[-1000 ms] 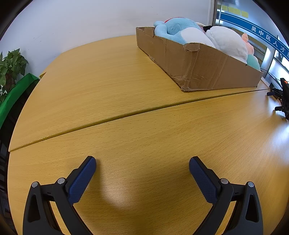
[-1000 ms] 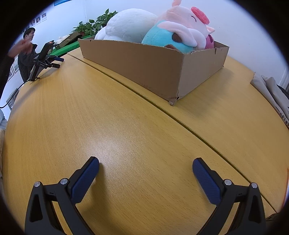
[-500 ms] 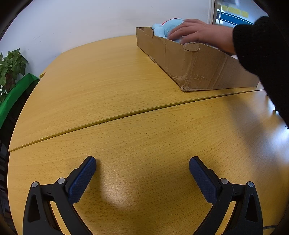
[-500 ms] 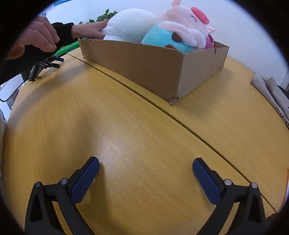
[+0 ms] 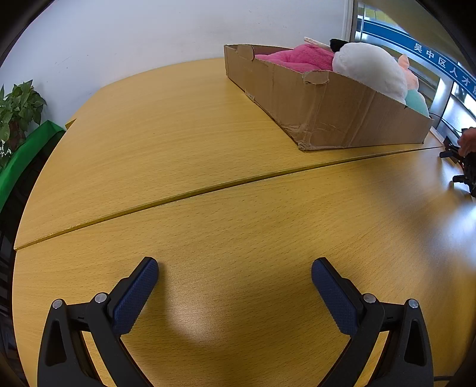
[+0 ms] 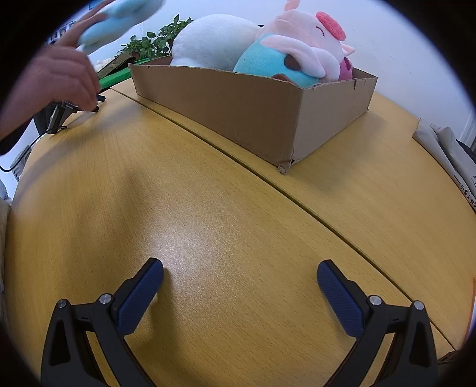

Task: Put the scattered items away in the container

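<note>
A shallow cardboard box stands on the far half of the wooden table. It holds a white plush, a pink plush and a pink-and-teal pig plush. A person's hand at the upper left carries a light blue plush in the air, away from the box. My left gripper rests low over bare table, open, nothing between its blue pads. My right gripper is likewise open and empty, well short of the box.
A black clamp stand with a cable sits by the table edge, with the hand over it. A potted plant and green cloth lie beyond the left edge. Folded pale fabric is at the right. A seam splits the tabletop.
The person's hand reached into the box, lifted the light blue plush out and drew it away to the side. The pink plush beneath now shows. Both grippers stayed still.
</note>
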Demonstrator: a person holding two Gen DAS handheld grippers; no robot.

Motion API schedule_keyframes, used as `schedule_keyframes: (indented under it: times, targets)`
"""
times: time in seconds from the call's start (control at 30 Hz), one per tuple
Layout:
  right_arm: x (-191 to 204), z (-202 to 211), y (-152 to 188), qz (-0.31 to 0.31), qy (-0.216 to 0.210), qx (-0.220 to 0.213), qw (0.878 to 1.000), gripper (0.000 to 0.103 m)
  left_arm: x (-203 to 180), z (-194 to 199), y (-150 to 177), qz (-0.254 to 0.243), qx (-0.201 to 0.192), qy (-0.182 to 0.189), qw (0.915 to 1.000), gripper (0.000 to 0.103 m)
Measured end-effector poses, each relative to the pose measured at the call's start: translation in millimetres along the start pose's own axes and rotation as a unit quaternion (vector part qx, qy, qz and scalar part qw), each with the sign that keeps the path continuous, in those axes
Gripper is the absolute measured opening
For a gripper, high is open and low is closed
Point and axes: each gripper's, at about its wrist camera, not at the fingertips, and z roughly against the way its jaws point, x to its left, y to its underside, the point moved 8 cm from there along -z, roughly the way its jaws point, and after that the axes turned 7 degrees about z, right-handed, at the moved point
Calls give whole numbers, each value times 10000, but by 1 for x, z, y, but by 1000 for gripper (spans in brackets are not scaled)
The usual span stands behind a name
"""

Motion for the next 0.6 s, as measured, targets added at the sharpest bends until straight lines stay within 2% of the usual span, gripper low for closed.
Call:
schedule_keyframes:
  times: [0.6]
  targets:
    - [-1, 0, -1, -4, -4, 2, 10000, 103, 4, 3, 0, 0, 5, 4, 10000, 103]
